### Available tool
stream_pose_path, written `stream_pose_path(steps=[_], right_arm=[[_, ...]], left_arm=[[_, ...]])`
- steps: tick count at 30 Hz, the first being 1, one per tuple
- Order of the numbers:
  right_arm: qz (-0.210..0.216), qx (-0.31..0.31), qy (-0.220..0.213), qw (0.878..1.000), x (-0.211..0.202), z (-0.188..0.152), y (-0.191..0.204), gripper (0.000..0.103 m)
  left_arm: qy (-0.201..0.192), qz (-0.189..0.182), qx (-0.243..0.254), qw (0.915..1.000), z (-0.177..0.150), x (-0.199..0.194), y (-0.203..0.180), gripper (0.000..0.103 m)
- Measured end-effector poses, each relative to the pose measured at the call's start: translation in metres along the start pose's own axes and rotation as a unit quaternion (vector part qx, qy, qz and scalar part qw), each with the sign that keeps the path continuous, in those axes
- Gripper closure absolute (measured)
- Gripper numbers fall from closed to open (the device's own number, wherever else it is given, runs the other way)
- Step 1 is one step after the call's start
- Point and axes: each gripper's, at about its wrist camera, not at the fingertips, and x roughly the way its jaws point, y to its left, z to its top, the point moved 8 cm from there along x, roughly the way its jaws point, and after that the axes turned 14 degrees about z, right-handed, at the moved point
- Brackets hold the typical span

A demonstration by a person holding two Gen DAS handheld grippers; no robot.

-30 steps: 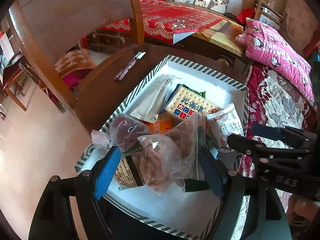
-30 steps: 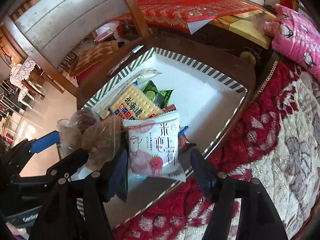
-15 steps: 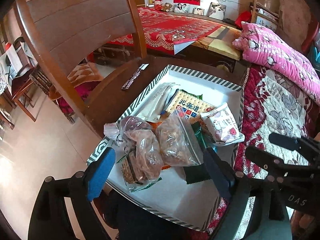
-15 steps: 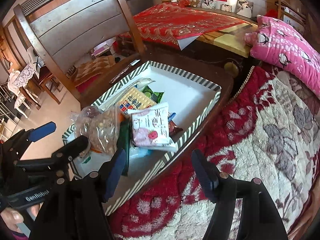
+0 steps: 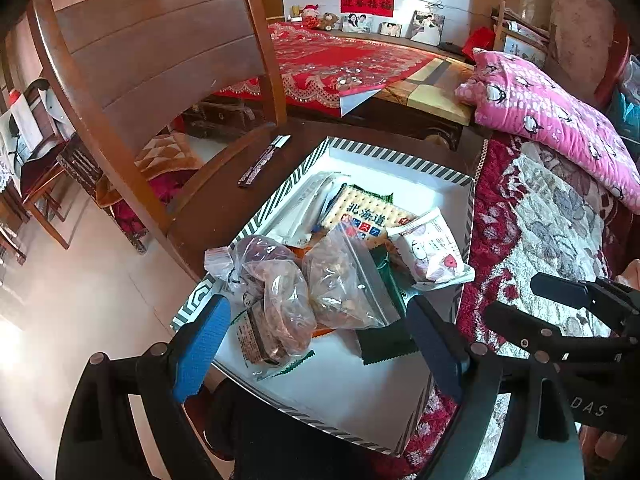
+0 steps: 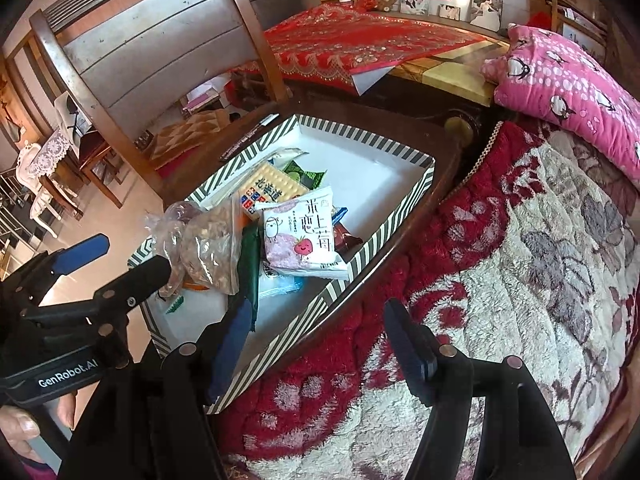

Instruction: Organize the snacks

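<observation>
Holding both grippers clear above the striped box (image 5: 400, 162), you have the left gripper (image 5: 320, 344) spread wide, jaws just opened, and the right gripper (image 6: 320, 344) apart and empty, snack bags (image 5: 312, 280) piled inside

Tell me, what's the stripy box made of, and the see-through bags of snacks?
The stripy box looks like cardboard: thin, straight walls, printed stripes outside, matte white inside. The see-through bags look like thin, shiny plastic: they crinkle, catch the light and show the brown snacks inside.
</observation>
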Motion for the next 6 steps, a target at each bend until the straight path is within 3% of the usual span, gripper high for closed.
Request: stream_pose_path(steps=[6], right_arm=[[-0.002, 0.003, 0.002, 1.000, -0.0020, -0.0038, -0.0027, 0.030]], left_arm=[[-0.011, 0.000, 0.005, 0.9999, 0.0016, -0.0044, -0.0024, 0.014]])
